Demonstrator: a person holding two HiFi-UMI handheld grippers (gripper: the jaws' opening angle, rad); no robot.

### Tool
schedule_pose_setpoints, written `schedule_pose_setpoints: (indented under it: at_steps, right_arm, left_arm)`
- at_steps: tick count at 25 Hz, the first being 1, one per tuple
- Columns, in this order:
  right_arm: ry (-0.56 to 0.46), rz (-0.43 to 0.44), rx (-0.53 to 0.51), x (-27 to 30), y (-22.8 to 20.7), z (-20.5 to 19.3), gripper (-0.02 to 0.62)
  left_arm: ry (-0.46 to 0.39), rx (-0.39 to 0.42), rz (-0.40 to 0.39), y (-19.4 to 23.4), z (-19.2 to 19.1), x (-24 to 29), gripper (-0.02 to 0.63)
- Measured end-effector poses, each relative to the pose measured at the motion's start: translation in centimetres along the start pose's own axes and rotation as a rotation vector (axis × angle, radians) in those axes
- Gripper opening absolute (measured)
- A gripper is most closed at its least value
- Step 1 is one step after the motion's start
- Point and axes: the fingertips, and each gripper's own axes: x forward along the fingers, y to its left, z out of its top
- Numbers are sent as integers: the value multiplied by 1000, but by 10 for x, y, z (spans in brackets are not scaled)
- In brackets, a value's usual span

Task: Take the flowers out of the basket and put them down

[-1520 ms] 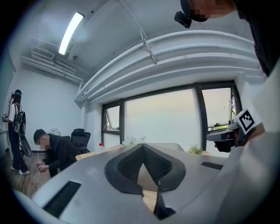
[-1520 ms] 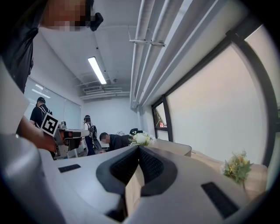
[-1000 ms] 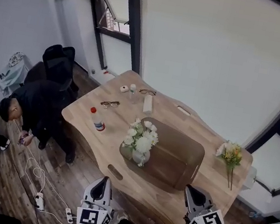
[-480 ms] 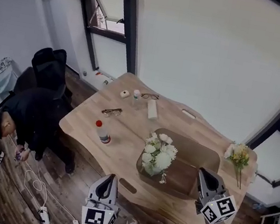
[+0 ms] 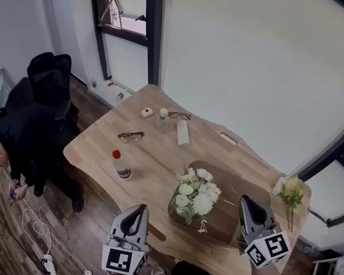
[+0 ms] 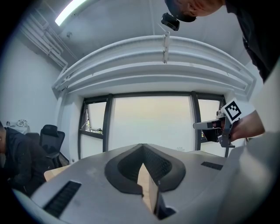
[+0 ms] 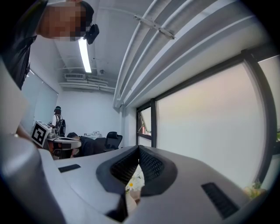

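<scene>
We count two flower bunches, a white bunch (image 5: 196,194) and a yellow bunch (image 5: 290,189), and one basket (image 5: 229,188). Glasses: two, near pair (image 5: 131,136) and far pair (image 5: 177,115). One red-capped bottle (image 5: 120,164), one office chair (image 5: 48,75), one person (image 5: 20,140), two grippers: left gripper (image 5: 140,208), right gripper (image 5: 245,200).

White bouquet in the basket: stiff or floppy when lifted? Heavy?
Probably light: the white bouquet is mostly blooms and leaves. Likely floppy; the heads splay several ways, so they may sway. It sits at the basket's left end, so leaves might snag the rim.
</scene>
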Motion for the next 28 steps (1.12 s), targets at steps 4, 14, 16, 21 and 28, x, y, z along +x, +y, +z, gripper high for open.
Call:
schedule_pose_setpoints:
  at_steps: [4,14,16,21,28]
  right_arm:
    - [-8,30,-3,17,-8,-2,22]
    - [54,83,44,55,-21,-52,21]
    - [74,89,59,59,-21,-63,23]
    - [117,84,87,67,-27,-87,23]
    - [178,80,103,73,-39,-116,22]
  left_arm:
    - [-2,18,14,2,3,11,2]
    - [41,30,65,9,-11,27,2]
    - [53,29,67,11,-15,31,2]
    - [71,14,71,12,-25,40,2]
    - [105,-2,56,6,-43,54,2]
